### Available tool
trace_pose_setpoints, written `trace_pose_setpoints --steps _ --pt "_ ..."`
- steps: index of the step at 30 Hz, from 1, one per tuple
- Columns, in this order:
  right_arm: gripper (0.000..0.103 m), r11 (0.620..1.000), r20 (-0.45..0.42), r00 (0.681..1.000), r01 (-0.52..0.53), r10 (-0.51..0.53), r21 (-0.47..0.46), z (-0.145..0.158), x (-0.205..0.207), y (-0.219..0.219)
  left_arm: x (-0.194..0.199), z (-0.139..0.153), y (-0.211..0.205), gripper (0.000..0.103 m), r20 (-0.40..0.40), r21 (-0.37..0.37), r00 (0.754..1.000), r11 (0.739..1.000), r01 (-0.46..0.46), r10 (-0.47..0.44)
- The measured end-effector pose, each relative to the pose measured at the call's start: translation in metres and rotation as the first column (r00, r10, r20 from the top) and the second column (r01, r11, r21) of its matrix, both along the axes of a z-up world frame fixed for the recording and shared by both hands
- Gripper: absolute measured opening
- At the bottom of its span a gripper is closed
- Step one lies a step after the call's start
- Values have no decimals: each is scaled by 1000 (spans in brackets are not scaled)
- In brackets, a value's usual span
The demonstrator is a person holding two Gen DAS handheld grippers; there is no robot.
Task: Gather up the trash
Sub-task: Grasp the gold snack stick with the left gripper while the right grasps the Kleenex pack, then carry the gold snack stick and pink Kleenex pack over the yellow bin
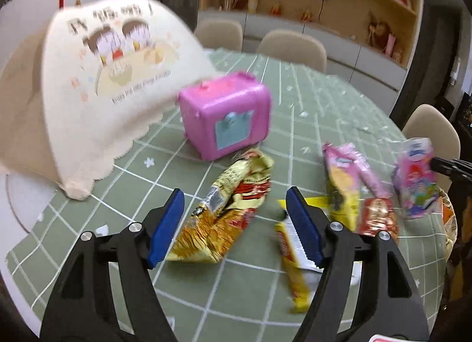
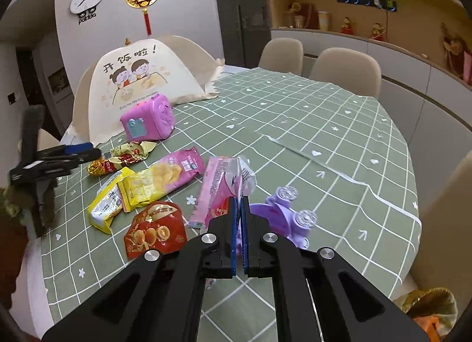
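Left gripper (image 1: pixel 234 225): jaws wide, over gold wrapper (image 1: pixel 228 212) | right gripper (image 2: pixel 239 234): pinching pink wrapper (image 2: pixel 228 185) | table (image 2: pixel 324 141)

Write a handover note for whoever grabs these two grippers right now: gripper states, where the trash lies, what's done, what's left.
Left gripper: open, poised over the crumpled gold and red snack bag on the green checked tablecloth.
Right gripper: shut on a pink and clear plastic wrapper, lifted above the cloth.
Still lying on the table: yellow wrapper, pink and yellow chip bag, red glossy packet.
Not trash, by the look of it: pink plastic toy case, purple plastic toy, cream fabric food cover.
No bin is clearly visible. Left to do: bin the held wrapper, then collect the rest.
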State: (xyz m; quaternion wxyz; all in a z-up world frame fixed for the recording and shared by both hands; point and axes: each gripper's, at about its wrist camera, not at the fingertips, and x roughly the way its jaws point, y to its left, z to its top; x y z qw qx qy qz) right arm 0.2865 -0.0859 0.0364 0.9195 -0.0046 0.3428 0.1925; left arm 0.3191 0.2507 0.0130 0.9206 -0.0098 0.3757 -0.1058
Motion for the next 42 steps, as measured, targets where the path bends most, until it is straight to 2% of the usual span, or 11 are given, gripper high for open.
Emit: trace_pose_setpoints --steps 2,5,7,10,14,19,24,29,32,37,42 --pt "5 1000 14 1000 5 -5 -14 1 -3 0 12 -13 0 67 -52 4 998 1000 -27 27" --pt "5 1000 37 999 2 -1 -24 5 -8 -1 20 -26 5 50 -107 -38 991 995 -91 87" --pt "5 1000 49 999 -3 4 -21 9 -11 -3 16 -26 5 38 -112 -70 989 992 -109 101" --pt "5 1000 65 998 -3 4 -13 14 -15 -9 3 -20 -4 31 -94 -67 990 992 -109 102" --pt "5 1000 82 997 6 -7 4 18 -19 -16 -21 1 -23 29 -31 -85 995 992 -93 91" --pt "5 1000 107 994 22 -23 12 20 -29 -24 -50 43 -56 29 103 -116 992 991 -60 72" --pt "5 999 127 991 43 -46 23 22 -40 -42 -63 64 -101 30 167 -124 985 992 -16 37" --pt "5 997 135 988 71 -74 21 26 -51 -68 -63 60 -137 30 165 -160 986 987 22 4" --pt "5 996 149 984 92 -94 18 29 -60 -85 -63 49 -163 30 137 -182 990 982 51 -26" --pt "5 986 172 971 157 -163 50 33 -77 -125 -69 45 -207 30 124 -150 988 982 115 -97" --pt "5 972 176 956 224 -234 75 31 -97 -164 -76 44 -255 30 126 -147 977 971 191 -173"
